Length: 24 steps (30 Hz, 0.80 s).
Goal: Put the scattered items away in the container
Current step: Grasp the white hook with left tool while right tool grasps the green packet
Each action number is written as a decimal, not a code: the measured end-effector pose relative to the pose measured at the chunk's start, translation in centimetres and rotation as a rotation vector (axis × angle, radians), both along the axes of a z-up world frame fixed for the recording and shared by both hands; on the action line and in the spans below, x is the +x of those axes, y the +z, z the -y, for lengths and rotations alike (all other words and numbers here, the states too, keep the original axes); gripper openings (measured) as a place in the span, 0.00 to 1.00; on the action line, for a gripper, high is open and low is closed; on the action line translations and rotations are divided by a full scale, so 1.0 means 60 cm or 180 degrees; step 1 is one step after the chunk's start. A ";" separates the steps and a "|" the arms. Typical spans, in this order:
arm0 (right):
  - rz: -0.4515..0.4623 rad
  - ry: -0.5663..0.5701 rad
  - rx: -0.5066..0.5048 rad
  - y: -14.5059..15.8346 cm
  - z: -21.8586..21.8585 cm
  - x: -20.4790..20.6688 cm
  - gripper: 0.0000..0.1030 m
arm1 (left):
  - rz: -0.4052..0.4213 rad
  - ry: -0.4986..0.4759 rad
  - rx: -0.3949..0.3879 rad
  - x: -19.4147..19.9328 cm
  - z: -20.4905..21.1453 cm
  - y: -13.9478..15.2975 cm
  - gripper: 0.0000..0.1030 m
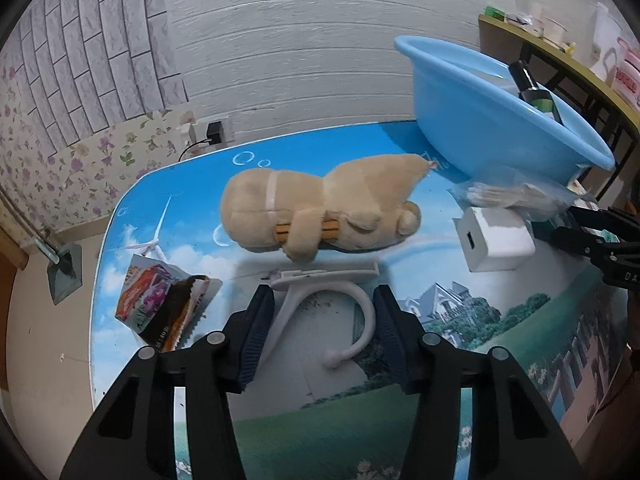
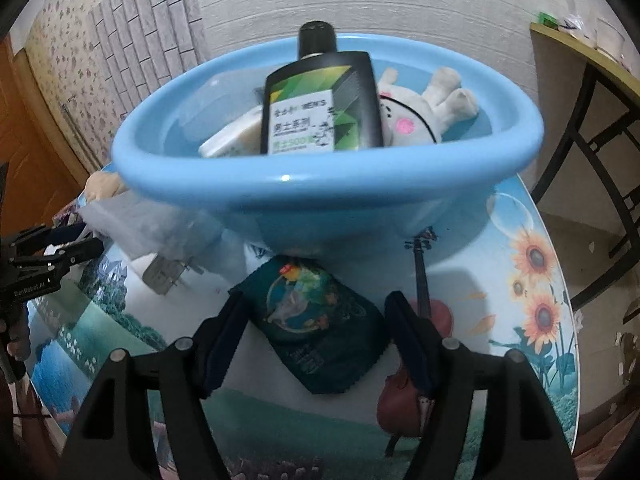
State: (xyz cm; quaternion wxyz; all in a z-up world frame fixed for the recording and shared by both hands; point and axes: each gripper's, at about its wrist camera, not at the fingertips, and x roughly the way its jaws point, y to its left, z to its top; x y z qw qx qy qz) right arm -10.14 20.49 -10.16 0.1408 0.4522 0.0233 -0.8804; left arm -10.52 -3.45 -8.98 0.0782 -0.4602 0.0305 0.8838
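My left gripper (image 1: pixel 323 304) is open, its fingers on either side of a white plastic hook (image 1: pixel 320 300) lying on the table. Beyond it lies a tan plush toy (image 1: pixel 320 208), with a snack packet (image 1: pixel 160 308) to the left and a white box (image 1: pixel 494 240) to the right. My right gripper (image 2: pixel 316 312) is open around a dark green packet (image 2: pixel 316 328) on the table. The blue basin (image 2: pixel 320 188) stands just beyond it, also seen in the left wrist view (image 1: pixel 480 120). It holds a black-green bottle (image 2: pixel 324 104), a white plush toy (image 2: pixel 424 112) and a white item (image 2: pixel 232 136).
A clear plastic bag (image 2: pixel 152 224) and a grey part (image 2: pixel 164 272) lie left of the basin. A side table (image 2: pixel 580 64) with cups stands at the right. The round table's edge (image 2: pixel 568 280) curves close on the right; a wall is behind.
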 end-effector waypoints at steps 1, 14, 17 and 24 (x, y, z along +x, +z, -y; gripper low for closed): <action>-0.0006 0.0030 0.0004 0.002 0.003 0.003 0.59 | 0.0003 -0.0010 0.0005 0.003 -0.002 0.000 0.49; 0.0058 0.0054 -0.0195 0.009 -0.012 0.049 0.18 | 0.0045 -0.0130 0.0071 0.055 -0.034 0.007 0.49; 0.0143 0.0078 -0.0239 0.007 -0.018 0.053 0.12 | 0.0050 -0.0167 0.0066 0.069 -0.045 0.008 0.49; 0.0121 0.0148 -0.0210 0.010 -0.037 0.095 0.11 | 0.0005 -0.0186 0.0056 0.097 -0.054 0.022 0.49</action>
